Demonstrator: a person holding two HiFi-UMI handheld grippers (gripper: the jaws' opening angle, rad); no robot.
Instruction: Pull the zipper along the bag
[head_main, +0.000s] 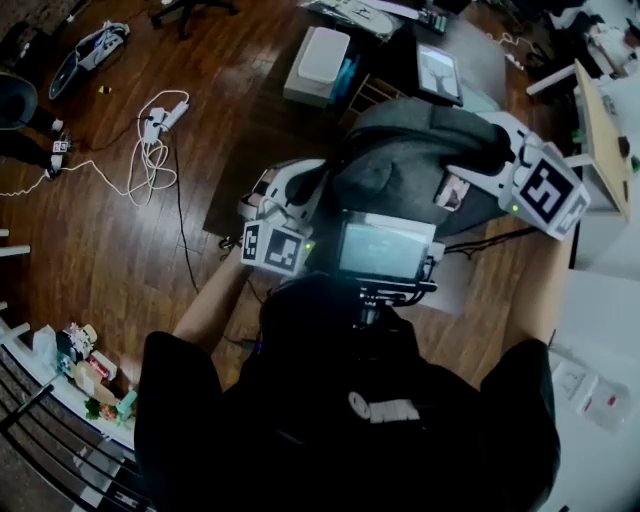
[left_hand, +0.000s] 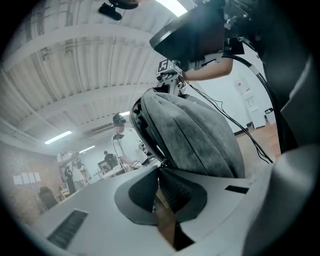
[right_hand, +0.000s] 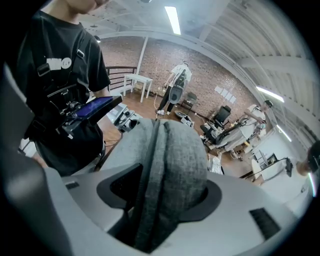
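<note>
Left gripper view: left gripper (left_hand: 161, 172) clenched on zip pull (left_hand: 163, 163) at near edge of grey bag (left_hand: 195, 135), held up btwn both tools, right gripper (right_hand: 165, 195) grasping its right fold, so keep fabric taut & drag pull straight along track (left_hand: 142, 127), no twisting.

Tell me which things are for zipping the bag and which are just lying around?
For the job: grey bag, zipper, left hand-held gripper, right hand-held gripper.
Just lying about: white cable, white box, tablet.

Dim, overhead strip lights (right_hand: 172, 19), fisheye warp, blurred foreground
</note>
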